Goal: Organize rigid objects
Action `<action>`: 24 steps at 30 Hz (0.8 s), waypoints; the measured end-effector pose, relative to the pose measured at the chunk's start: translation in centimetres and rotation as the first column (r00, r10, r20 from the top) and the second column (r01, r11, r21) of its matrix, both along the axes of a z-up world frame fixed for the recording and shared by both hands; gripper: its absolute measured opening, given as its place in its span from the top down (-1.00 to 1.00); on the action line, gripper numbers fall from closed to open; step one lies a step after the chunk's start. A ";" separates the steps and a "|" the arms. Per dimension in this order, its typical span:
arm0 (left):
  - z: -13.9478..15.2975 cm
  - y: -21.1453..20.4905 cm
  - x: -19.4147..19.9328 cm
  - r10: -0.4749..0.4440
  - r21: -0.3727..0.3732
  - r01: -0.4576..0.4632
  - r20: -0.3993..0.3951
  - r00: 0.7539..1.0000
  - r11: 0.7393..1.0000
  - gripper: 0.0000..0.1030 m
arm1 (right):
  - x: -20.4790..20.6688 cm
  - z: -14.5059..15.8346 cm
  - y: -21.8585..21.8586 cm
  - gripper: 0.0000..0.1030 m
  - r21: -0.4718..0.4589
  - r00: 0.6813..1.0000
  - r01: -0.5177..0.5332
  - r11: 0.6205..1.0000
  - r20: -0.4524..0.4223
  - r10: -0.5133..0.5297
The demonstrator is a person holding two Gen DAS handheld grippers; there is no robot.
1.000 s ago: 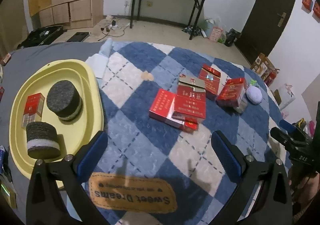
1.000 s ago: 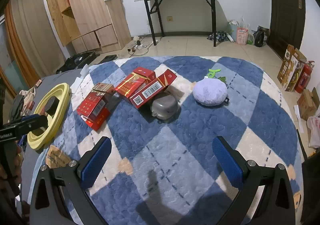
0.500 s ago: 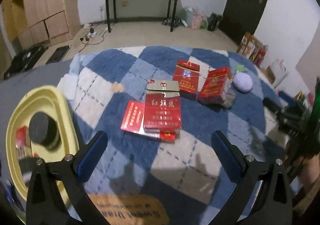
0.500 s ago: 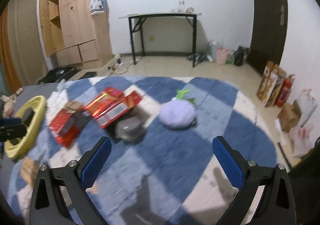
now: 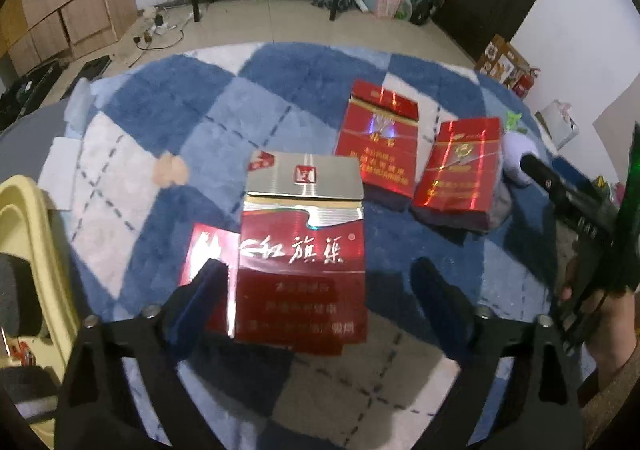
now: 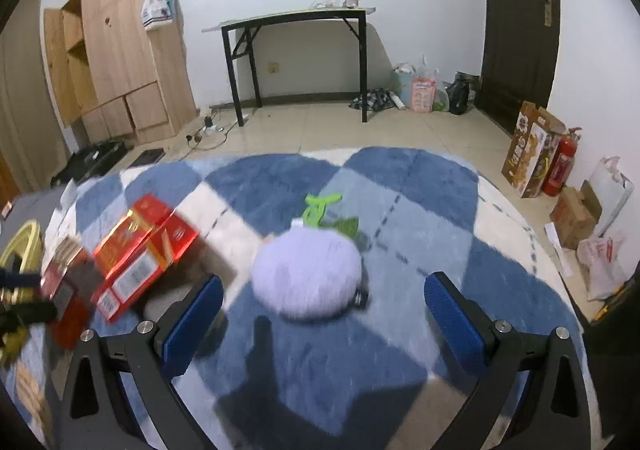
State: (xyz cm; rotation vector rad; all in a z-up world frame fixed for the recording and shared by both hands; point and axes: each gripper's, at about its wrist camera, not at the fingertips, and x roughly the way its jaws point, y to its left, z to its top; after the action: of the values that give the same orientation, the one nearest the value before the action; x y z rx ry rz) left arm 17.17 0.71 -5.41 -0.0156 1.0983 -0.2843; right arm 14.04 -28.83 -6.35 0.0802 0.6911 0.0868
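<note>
In the left wrist view my left gripper [image 5: 320,282] is open, its jaws either side of a red and silver cigarette box [image 5: 302,254] that lies on another flat red box [image 5: 204,258]. Two more red boxes [image 5: 378,141] [image 5: 460,173] lie beyond it on the blue checked blanket [image 5: 168,105]. A yellow tray [image 5: 24,217] holding a dark round sponge [image 5: 16,290] is at the left edge. In the right wrist view my right gripper [image 6: 320,314] is open, just in front of a lilac plush ball [image 6: 308,278]. Red boxes [image 6: 140,250] lie to its left.
A green toy [image 6: 320,209] lies behind the plush ball. The right gripper's body [image 5: 568,193] shows at the right of the left wrist view. Beyond the blanket are a black-legged table [image 6: 296,57], a wooden wardrobe [image 6: 116,45], a dark door [image 6: 516,21] and bags on the floor.
My left gripper has moved forward and down over the red and silver box, away from the tray. My right gripper has moved forward toward the plush ball.
</note>
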 end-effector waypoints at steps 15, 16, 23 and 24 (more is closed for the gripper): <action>1.4 1.0 0.5 0.050 0.002 -0.050 0.050 0.998 0.999 -0.13 | 2.4 -3.1 0.2 -0.10 0.010 1.000 -0.022 1.000 0.003 0.022; 2.0 1.1 0.2 0.057 -0.004 -0.057 0.064 0.996 0.998 -0.13 | 1.9 -3.0 -0.2 -0.10 0.033 1.000 -0.023 0.999 0.011 0.023; 7.2 3.5 -3.7 0.070 -0.011 -0.069 0.146 0.987 0.998 -0.13 | -2.2 -0.4 -1.5 -0.08 0.052 0.999 0.019 0.998 0.030 -0.021; 8.1 4.1 -4.4 0.077 -0.017 -0.075 0.157 0.985 0.997 -0.13 | -2.8 0.4 -1.8 -0.08 0.059 0.999 0.023 0.998 0.038 -0.026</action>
State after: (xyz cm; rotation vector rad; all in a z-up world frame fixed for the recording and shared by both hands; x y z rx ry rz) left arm 12.76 4.82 2.71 -0.0444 0.9372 -0.2194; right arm 11.22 -30.63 -5.95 0.1423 0.6484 0.0849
